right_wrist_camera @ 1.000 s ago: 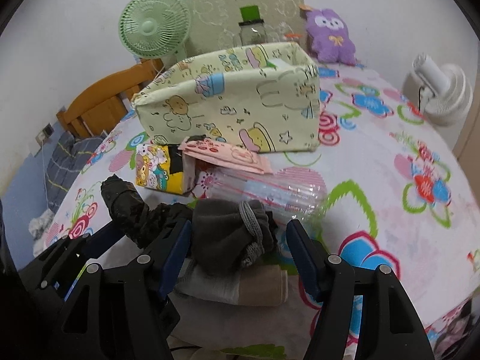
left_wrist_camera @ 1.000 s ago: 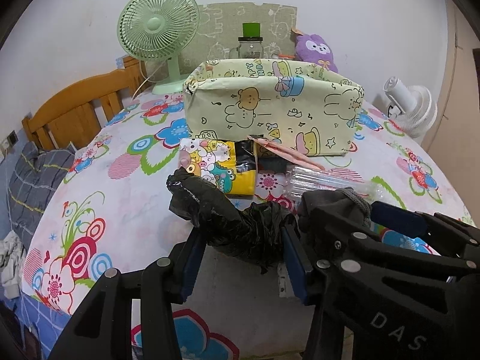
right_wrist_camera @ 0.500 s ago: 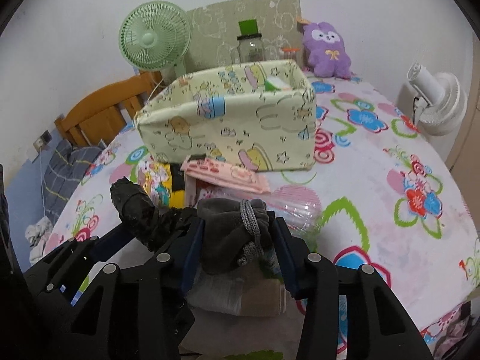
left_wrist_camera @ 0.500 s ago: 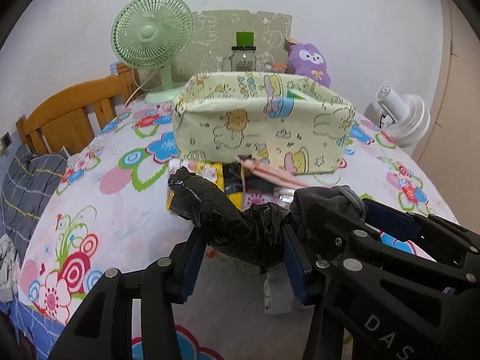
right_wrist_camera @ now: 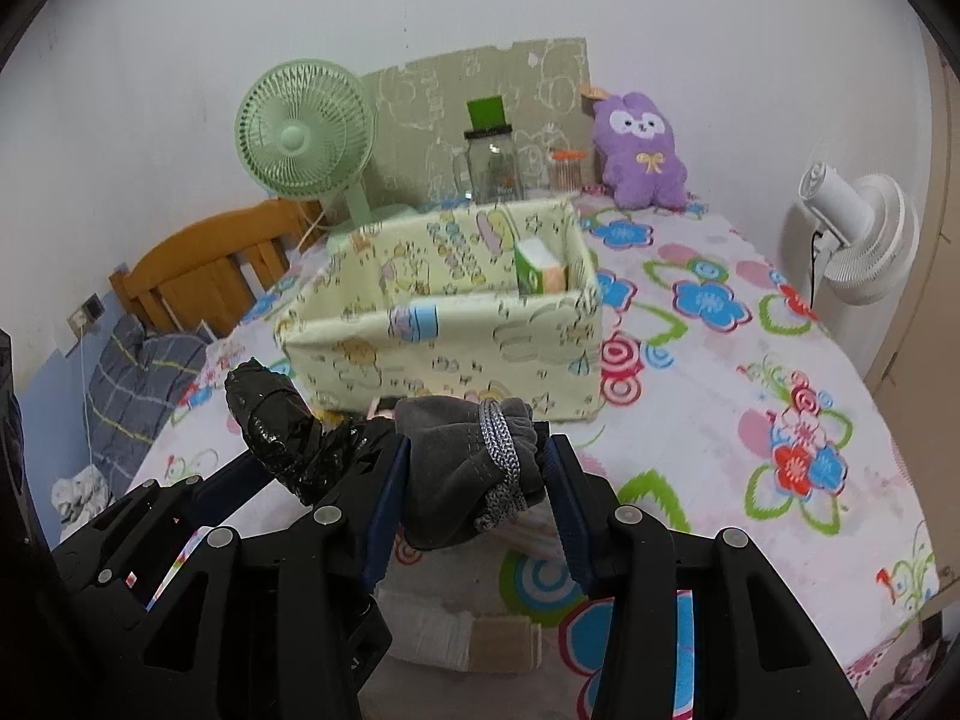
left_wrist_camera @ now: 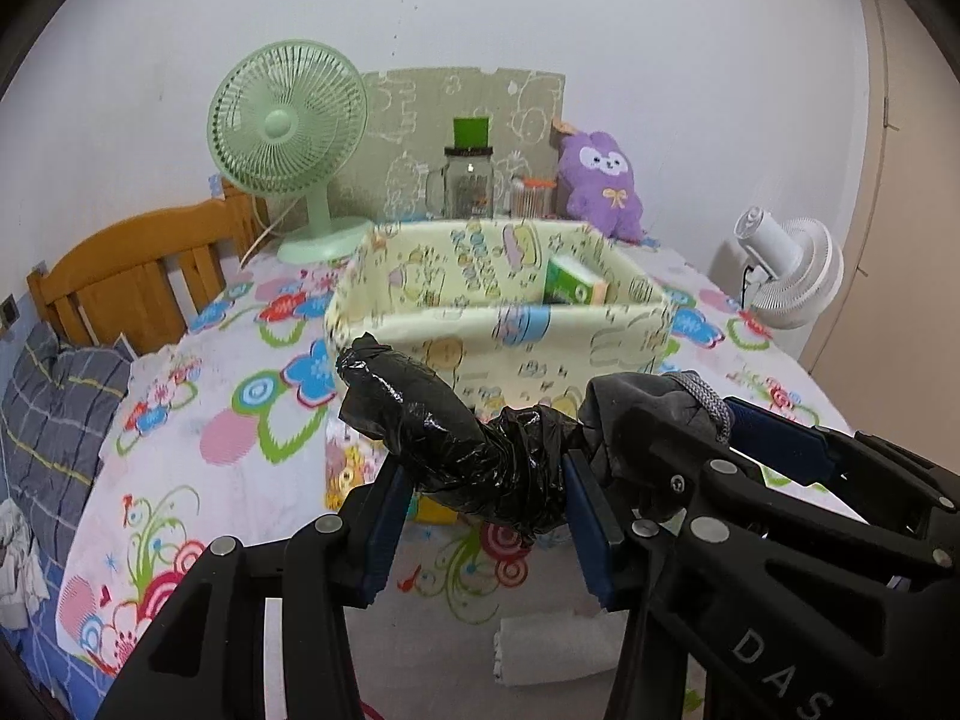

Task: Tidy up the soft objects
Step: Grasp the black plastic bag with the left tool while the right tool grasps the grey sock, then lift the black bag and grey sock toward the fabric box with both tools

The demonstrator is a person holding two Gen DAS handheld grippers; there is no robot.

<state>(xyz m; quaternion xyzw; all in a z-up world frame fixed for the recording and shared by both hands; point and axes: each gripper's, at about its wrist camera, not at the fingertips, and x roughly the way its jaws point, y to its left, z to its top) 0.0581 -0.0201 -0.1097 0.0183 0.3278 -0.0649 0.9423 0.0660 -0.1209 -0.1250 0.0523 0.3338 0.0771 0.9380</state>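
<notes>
glossy plastic bag, matt grey cloth.

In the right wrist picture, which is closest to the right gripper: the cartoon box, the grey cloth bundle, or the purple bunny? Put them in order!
1. Grey cloth bundle: clamped in the right gripper.
2. Cartoon box: just behind it, mid-table.
3. Purple bunny: far back by the wall, on the right.

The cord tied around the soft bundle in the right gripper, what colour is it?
Light grey, on a dark grey cloth bundle; the braided cord shows best in the right wrist view.
</notes>
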